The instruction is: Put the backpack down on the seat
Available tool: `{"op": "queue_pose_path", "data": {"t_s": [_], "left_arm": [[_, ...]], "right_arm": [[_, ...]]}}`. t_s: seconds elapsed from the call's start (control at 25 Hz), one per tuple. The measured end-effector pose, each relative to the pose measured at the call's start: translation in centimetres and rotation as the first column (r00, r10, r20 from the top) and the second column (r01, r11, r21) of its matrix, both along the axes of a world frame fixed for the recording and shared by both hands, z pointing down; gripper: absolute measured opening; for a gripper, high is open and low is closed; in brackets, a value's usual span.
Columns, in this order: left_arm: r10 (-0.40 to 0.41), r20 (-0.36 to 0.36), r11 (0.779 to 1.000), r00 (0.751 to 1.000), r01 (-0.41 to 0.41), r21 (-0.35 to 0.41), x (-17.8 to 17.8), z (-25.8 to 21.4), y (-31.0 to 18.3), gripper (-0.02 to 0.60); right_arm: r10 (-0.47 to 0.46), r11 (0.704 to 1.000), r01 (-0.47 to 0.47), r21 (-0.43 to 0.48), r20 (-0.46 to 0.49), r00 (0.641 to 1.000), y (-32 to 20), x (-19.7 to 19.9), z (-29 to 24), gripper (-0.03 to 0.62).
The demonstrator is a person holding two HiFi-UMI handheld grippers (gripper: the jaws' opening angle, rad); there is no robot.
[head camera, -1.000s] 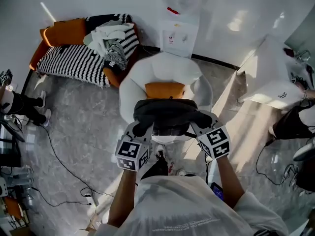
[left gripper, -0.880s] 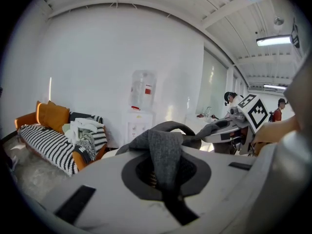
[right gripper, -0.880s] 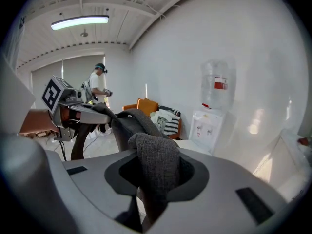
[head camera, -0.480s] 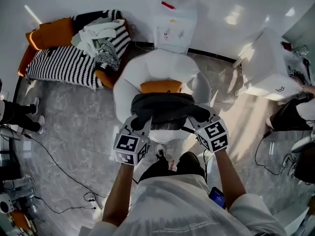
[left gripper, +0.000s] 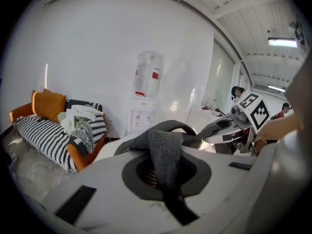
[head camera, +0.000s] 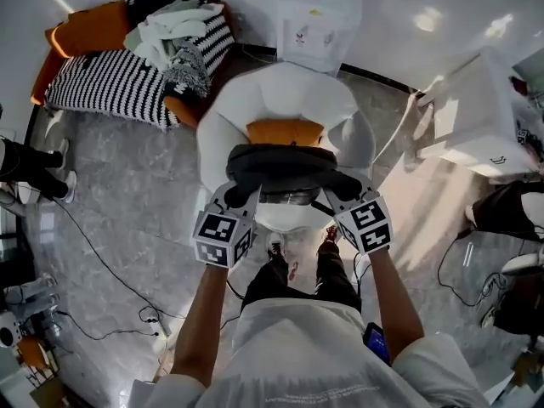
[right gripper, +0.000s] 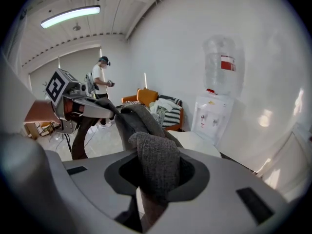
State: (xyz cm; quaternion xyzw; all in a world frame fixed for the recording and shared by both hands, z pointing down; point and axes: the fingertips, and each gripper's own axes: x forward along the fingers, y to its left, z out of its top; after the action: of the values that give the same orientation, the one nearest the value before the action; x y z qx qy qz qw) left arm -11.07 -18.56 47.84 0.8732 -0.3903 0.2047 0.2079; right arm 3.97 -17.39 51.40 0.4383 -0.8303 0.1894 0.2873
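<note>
A dark grey backpack [head camera: 285,167] hangs between both grippers over the front of a white round armchair [head camera: 223,126]. An orange cushion [head camera: 285,132] lies on the seat just beyond it. My left gripper [head camera: 241,196] is shut on the bag's left end, and its grey fabric [left gripper: 164,152] runs down between the jaws. My right gripper [head camera: 337,195] is shut on the right end, with a thick fold of fabric [right gripper: 156,162] filling its jaws. The right gripper [left gripper: 233,126] shows in the left gripper view, and the left gripper [right gripper: 80,106] in the right gripper view.
A striped sofa [head camera: 110,87] with orange cushions and a heap of clothes stands at the back left. Behind the chair is a water dispenser [head camera: 319,25], and a white table [head camera: 476,117] is at the right. Cables [head camera: 106,274] cross the floor at left. A person [right gripper: 101,84] stands far off.
Both grippers have carried the backpack a little forward, closer to the orange cushion. The person's feet now show just in front of the chair. Both grips are unchanged.
</note>
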Motion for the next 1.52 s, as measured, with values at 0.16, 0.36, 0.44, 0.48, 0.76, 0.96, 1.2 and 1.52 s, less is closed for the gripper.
{"op": "queue_pose_path", "data": {"t_s": [0.16, 0.36, 0.44, 0.48, 0.76, 0.96, 1.2, 1.52], "left_arm": [[-0.056, 0.021, 0.998, 0.998, 0.056, -0.020, -0.1, 2.4, -1.0, 0.009], [-0.106, 0.026, 0.993, 0.994, 0.107, -0.041, 0.6, 5.2, -2.5, 0.009], [-0.125, 0.027, 0.991, 0.992, 0.126, -0.053, 0.5, 6.6, -3.2, 0.009], [-0.133, 0.031, 0.989, 0.991, 0.134, -0.059, 0.5, 7.2, -3.6, 0.009], [-0.163, 0.054, 0.981, 0.985, 0.167, -0.100, 1.1, 11.3, -6.0, 0.009], [-0.175, 0.057, 0.976, 0.983, 0.180, -0.123, 2.1, 13.6, -7.7, 0.009], [-0.183, 0.054, 0.969, 0.982, 0.189, -0.158, 3.1, 16.7, -9.5, 0.009], [-0.164, 0.067, 0.966, 0.984, 0.174, -0.191, 3.8, 20.2, -11.4, 0.011]], "right_arm": [[-0.044, 0.999, 0.044, -0.032, 0.012, 0.999, -1.4, 0.0, 2.4, 0.100], [-0.095, 0.994, 0.095, -0.048, 0.012, 0.995, -3.7, 0.7, 5.3, 0.100], [-0.121, 0.991, 0.121, -0.063, 0.010, 0.993, -4.6, 0.6, 6.6, 0.100], [-0.130, 0.989, 0.131, -0.068, 0.011, 0.991, -5.2, 0.6, 7.3, 0.100], [-0.142, 0.985, 0.143, -0.096, 0.012, 0.990, -8.1, 1.3, 11.0, 0.100], [-0.137, 0.983, 0.138, -0.121, 0.012, 0.990, -9.4, 2.3, 13.3, 0.100], [-0.107, 0.982, 0.108, -0.156, 0.012, 0.994, -10.8, 3.3, 16.4, 0.100], [-0.078, 0.977, 0.077, -0.200, 0.004, 0.997, -12.4, 4.1, 20.0, 0.100]]}}
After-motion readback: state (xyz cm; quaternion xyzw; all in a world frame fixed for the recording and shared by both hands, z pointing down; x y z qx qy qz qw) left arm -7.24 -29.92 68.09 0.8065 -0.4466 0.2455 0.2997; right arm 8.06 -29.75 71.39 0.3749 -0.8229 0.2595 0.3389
